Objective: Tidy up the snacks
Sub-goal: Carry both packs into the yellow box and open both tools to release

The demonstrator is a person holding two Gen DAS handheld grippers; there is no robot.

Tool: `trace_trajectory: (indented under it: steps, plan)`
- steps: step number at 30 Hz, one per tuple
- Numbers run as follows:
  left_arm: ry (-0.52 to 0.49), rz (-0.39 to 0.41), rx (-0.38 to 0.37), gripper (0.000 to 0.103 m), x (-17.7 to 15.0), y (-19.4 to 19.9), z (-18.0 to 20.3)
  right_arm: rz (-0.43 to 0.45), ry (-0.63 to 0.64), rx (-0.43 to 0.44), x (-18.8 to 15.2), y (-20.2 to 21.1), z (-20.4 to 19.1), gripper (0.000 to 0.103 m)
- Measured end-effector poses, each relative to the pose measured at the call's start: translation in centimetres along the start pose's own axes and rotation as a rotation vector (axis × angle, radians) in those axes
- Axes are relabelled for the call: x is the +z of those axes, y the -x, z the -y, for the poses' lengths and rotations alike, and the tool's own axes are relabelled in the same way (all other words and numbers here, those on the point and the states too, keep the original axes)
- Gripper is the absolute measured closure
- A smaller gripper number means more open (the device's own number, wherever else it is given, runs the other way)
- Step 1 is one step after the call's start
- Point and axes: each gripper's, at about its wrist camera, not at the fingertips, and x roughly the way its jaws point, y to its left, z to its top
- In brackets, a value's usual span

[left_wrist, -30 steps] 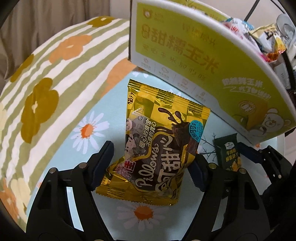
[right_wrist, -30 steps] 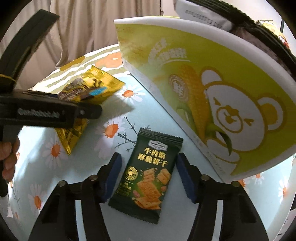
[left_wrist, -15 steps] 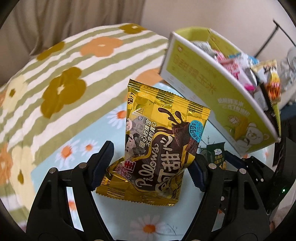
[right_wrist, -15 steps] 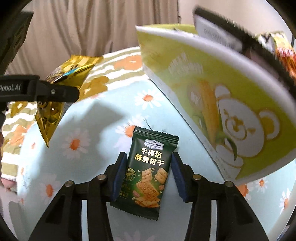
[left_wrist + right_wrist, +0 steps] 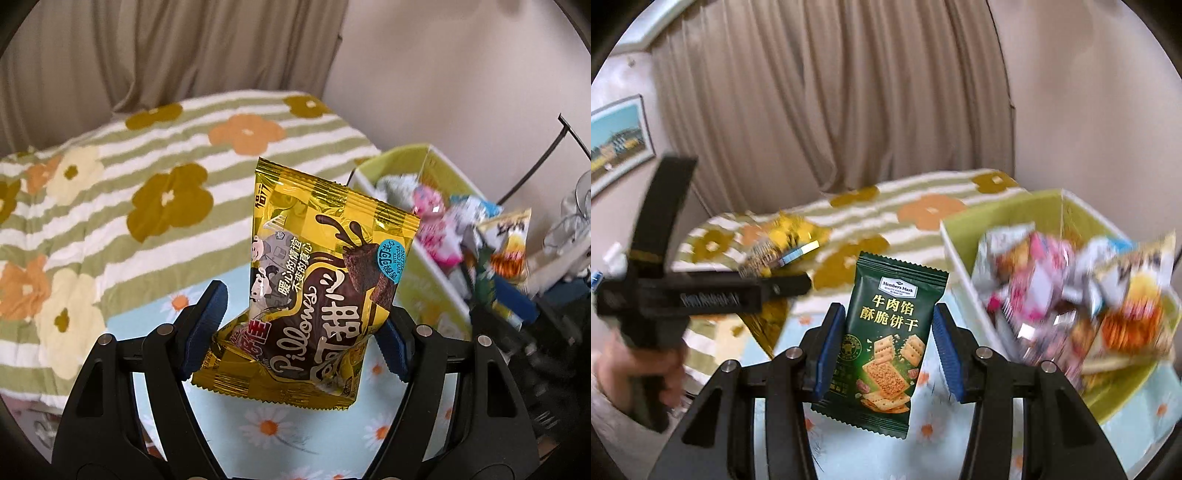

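Observation:
My left gripper [image 5: 301, 332] is shut on a gold and brown Pillows snack bag [image 5: 321, 284] and holds it up in the air above the daisy-print surface. My right gripper [image 5: 884, 350] is shut on a dark green cracker packet [image 5: 886, 339], also lifted off the surface. The yellow-green snack box [image 5: 964, 258] stands to the right, open at the top and filled with several packets [image 5: 1071, 295]. It also shows in the left wrist view [image 5: 436, 173]. The left gripper with its gold bag [image 5: 775, 251] shows at the left of the right wrist view.
A striped green and white flower-print cover [image 5: 147, 184] lies behind the light blue daisy cloth [image 5: 269, 435]. Beige curtains [image 5: 831, 110] hang at the back. A black wire rack [image 5: 554, 155] stands at the far right. A framed picture [image 5: 617, 144] hangs at the left.
Both grippers have risen from the surface, each carrying its packet. The right gripper closed on the green packet and lifted it. The box's open top has come into view.

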Motion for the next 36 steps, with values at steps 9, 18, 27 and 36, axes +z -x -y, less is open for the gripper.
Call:
trace_trajectory:
  steps: [9, 18, 27, 36]
  plan:
    - [0.039, 0.076, 0.02, 0.03, 3.1, 0.6, 10.1, 0.01, 0.116, 0.119, 6.9, 3.0, 8.1, 0.059]
    - [0.085, 0.048, 0.03, 0.029, 5.3, -4.7, 19.6, -0.037, 0.146, 0.182, 9.7, 2.7, 16.6, 0.059]
    - [0.078, -0.062, 0.134, 0.005, 5.4, -9.5, 23.3, -0.059, 0.125, 0.248, 11.0, 1.7, 20.7, 0.059]
    - [0.103, -0.07, 0.165, 0.0, 3.6, -8.1, 23.2, -0.142, 0.137, 0.259, 11.9, -0.5, 22.2, 0.059]
